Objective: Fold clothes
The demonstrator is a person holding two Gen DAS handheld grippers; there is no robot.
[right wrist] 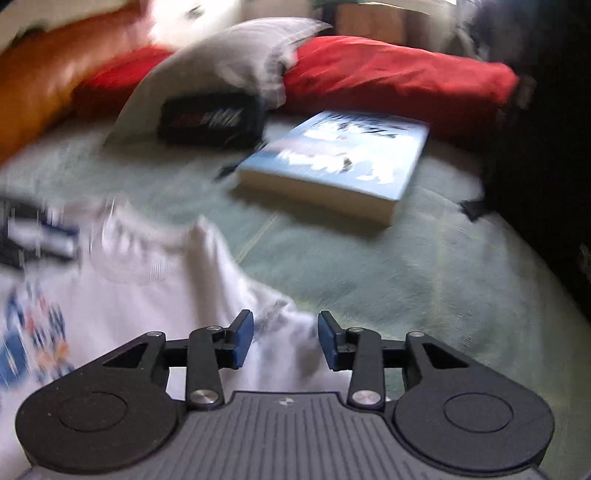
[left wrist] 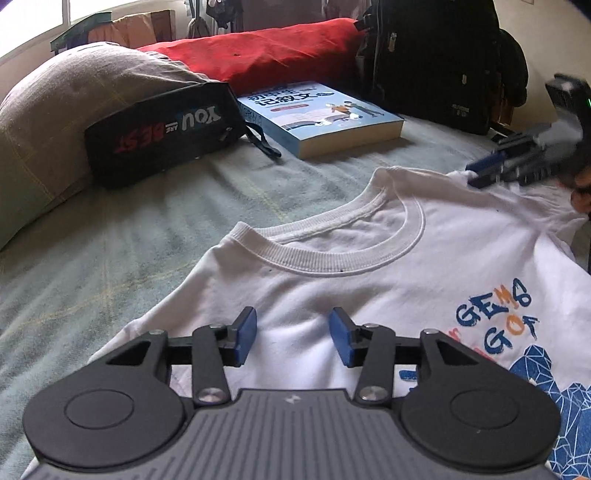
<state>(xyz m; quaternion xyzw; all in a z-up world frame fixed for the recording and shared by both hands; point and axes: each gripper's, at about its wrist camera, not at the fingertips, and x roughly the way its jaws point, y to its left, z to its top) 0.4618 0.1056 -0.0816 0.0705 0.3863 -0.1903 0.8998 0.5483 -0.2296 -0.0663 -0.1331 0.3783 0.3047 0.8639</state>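
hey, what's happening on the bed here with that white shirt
A person is folding a white T-shirt spread face up on a green bedspread, using a handheld claw in each hand. The left claw hovers open over the shirt below the collar. The right claw is open at the shirt's edge. Neither grips fabric. A book and black pouch lie beyond.

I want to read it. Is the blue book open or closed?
Closed. The blue book lies flat on the bed, front cover up, pages shut.

You see a pale green bedspread [left wrist: 110, 258] under everything — daylight pours through the window [left wrist: 33, 22] at the far left, behind the bed.
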